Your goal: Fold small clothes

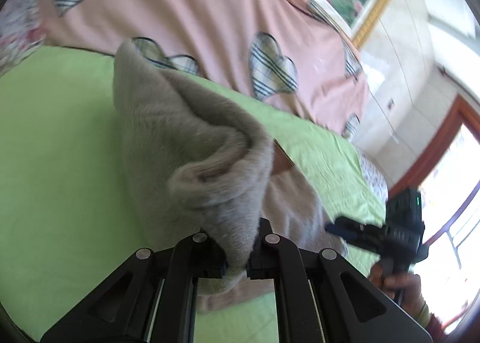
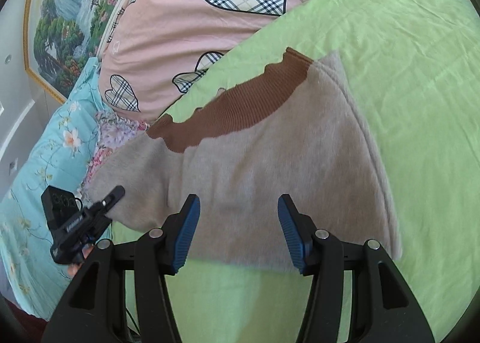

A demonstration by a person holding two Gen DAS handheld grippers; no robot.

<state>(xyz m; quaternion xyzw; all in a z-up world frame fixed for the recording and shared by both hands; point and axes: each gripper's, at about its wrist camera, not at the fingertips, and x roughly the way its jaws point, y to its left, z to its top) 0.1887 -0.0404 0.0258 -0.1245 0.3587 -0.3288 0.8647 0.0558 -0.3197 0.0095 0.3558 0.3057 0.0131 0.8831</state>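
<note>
A small beige fleece garment (image 2: 270, 157) with a brown ribbed band (image 2: 237, 103) lies on the green sheet (image 2: 405, 58). My left gripper (image 1: 235, 256) is shut on a fold of the garment (image 1: 192, 133) and holds it lifted above the sheet. That gripper also shows at the left of the right wrist view (image 2: 87, 217), at the garment's left edge. My right gripper (image 2: 238, 232) is open and empty, hovering over the garment's near edge. It shows at the right of the left wrist view (image 1: 339, 227).
A pink quilt with plaid hearts (image 2: 210, 28) lies along the far side of the green sheet. A blue floral cover (image 2: 45, 163) lies to the left. A framed landscape picture (image 2: 66, 22) hangs on the wall. A window with a wooden frame (image 1: 444, 163) is at right.
</note>
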